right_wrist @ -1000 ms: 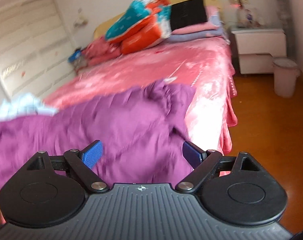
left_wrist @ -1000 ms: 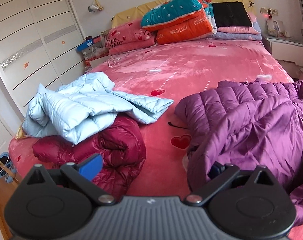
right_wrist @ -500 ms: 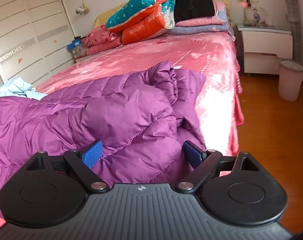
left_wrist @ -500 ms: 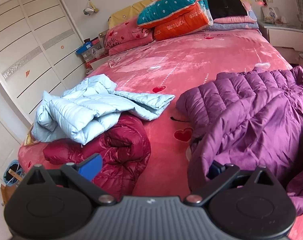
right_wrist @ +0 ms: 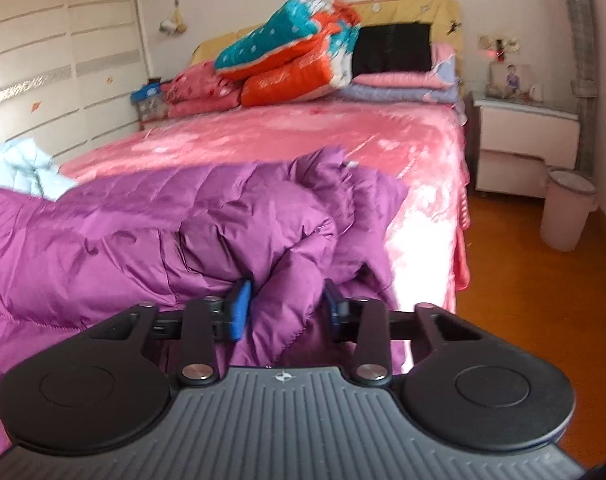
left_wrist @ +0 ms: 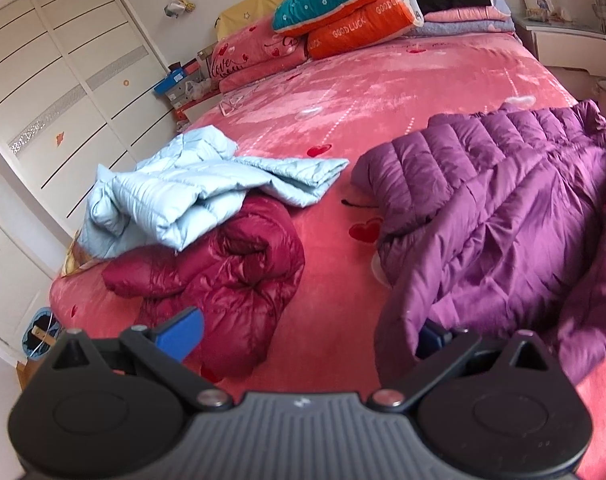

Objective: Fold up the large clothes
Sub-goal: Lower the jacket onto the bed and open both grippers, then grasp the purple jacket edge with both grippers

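A purple puffer jacket (left_wrist: 503,216) lies crumpled on the right side of the pink bed (left_wrist: 383,92). My left gripper (left_wrist: 305,336) stands open at the jacket's near left hem. Its left pad is free over the bedcover, and its right pad is partly hidden behind the purple fabric. In the right wrist view, my right gripper (right_wrist: 285,306) is closing on a bunched fold of the purple jacket (right_wrist: 143,232) near the bed's right edge. The fold fills the gap between both blue pads.
A light blue jacket (left_wrist: 175,196) lies on a dark red one (left_wrist: 231,276) at the bed's left side. Pillows and folded quilts (left_wrist: 343,12) are stacked at the headboard. A wardrobe (left_wrist: 43,80) stands at the left. A nightstand (right_wrist: 527,148) and a bin (right_wrist: 567,212) stand on the wooden floor at the right.
My right gripper's jaws have come together from wide apart onto a fold of the purple jacket. The left gripper has drifted slightly and stays open.
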### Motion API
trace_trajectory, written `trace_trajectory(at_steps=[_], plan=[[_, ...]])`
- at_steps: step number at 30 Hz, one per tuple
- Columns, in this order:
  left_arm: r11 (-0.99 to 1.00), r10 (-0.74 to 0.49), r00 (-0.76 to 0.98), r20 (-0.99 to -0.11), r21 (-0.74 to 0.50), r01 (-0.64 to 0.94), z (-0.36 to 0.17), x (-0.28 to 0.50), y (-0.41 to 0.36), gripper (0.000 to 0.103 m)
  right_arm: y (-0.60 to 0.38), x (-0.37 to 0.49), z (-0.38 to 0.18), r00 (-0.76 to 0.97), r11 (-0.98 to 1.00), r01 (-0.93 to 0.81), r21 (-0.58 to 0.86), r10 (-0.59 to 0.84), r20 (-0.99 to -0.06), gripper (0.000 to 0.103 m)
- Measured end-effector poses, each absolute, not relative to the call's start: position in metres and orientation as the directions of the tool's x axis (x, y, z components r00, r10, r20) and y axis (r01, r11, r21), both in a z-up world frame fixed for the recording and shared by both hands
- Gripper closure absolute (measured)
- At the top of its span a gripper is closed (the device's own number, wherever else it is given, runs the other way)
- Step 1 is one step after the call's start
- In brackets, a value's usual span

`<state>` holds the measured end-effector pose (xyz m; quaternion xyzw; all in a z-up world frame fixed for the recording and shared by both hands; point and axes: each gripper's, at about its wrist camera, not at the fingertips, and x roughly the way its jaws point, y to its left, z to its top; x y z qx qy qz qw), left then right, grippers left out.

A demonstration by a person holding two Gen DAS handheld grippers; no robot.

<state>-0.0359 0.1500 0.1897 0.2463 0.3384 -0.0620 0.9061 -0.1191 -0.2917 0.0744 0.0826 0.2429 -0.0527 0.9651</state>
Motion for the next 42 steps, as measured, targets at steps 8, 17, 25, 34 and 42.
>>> trace_trajectory(at_steps=[8, 17, 25, 34, 42], plan=[[0.872, 0.058, 0.750, -0.659, 0.400, 0.283, 0.181, -0.050, 0.156, 0.001, -0.349, -0.138, 0.092, 0.863, 0.897, 0.384, 0.220, -0.264, -0.430, 0.092], [0.885, -0.015, 0.686, -0.728, 0.310, 0.348, 0.182, -0.076, 0.166, 0.001, -0.387, -0.144, 0.084, 0.922, 0.862, 0.208, 0.462, -0.015, -0.387, 0.000], [0.880, -0.107, 0.666, -0.738, 0.242, 0.409, 0.181, -0.133, 0.198, 0.001, -0.347, -0.120, 0.090, 0.901, 0.921, -0.008, 0.389, 0.176, -0.397, 0.000], [0.765, -0.156, 0.565, -0.810, 0.263, 0.588, 0.097, -0.139, 0.208, 0.006, -0.330, -0.098, 0.079, 0.853, 0.939, -0.039, 0.341, 0.209, -0.478, 0.000], [0.690, -0.242, 0.709, -0.663, 0.396, 0.606, 0.081, -0.107, 0.186, 0.010, -0.314, -0.092, 0.072, 0.832, 0.956, -0.031, 0.293, 0.187, -0.522, 0.000]])
